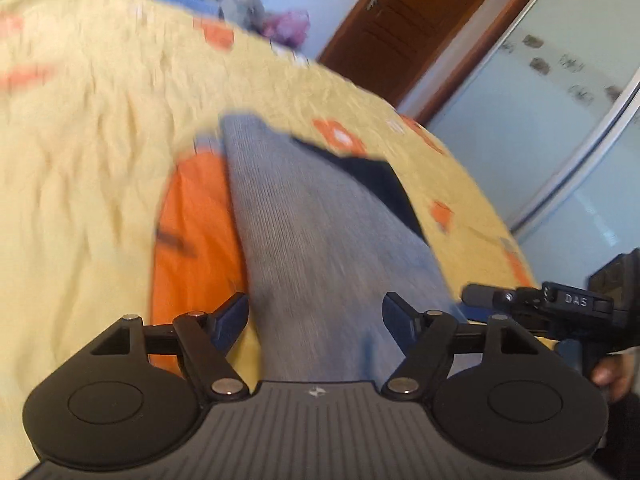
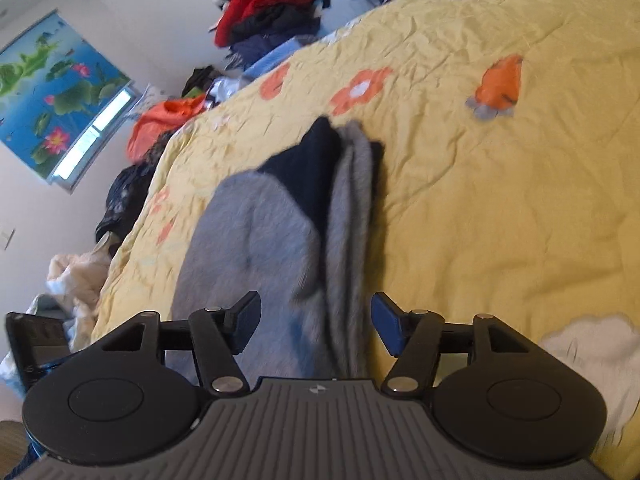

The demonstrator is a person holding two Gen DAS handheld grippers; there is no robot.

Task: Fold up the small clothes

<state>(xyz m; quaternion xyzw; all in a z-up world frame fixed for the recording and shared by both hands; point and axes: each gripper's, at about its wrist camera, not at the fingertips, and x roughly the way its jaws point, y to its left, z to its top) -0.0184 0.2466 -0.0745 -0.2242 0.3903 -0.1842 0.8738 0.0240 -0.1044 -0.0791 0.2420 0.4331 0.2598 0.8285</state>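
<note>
Both grippers are standing open over grey socks.
Left gripper [image 1: 315, 317] and right gripper [image 2: 316, 322] are hovering at frame bottom; grey socks [image 2: 280, 232] are lying on the yellow quilt [image 2: 500, 184].

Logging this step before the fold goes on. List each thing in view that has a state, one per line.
left claw: open, grey sock between its fingers
right claw: open, over the socks
grey socks: lying on the bedspread, overlapping
wooden door: shut

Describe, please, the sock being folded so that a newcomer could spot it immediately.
Start at the big yellow bedspread printed with orange flowers. In its middle lies the grey sock, directly ahead of the right tongs. Its dark navy heel patch distinguishes it from the bright clothes piled beyond the bed.
</note>
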